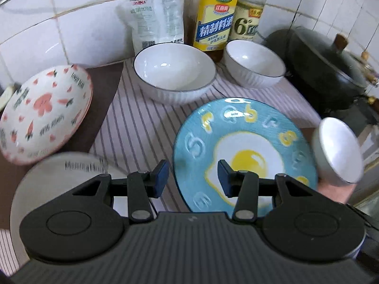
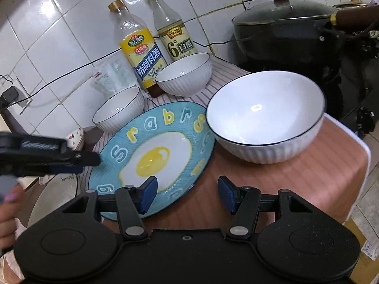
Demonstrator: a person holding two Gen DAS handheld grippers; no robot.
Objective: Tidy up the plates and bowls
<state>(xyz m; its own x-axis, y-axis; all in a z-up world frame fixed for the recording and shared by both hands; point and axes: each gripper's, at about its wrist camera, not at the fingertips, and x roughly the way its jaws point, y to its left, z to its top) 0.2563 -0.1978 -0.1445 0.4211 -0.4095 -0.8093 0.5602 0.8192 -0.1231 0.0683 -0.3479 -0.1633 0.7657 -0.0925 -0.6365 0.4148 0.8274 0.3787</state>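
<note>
left gripper (image 1: 193,177): right up front in the left wrist view, jaws spread with nothing between them, hanging over the near rim of the egg plate (image 1: 244,151); in the right wrist view it comes in from the left edge, blurry

right gripper (image 2: 187,195): jaws spread too, nothing pinched; left pad sits over the egg plate's lower edge, right pad over the pink cloth (image 2: 308,184)

egg plate: blue, fried-egg print with letters round the rim, flat on the cloth, centre of both views

big bowl (image 2: 265,116): white with a dark rim, upright, right of centre in the right wrist view, just beside the plate

two more bowls (image 1: 175,71) (image 1: 254,64): same style, upper middle of the left view, in front of the bottles (image 1: 214,19)

flower plate (image 1: 45,113): pink pattern, tilted, left side of the left view

white plate (image 1: 61,172): lower left, partly behind the gripper

wok (image 2: 284,30): lidded, dark, upper right
</note>
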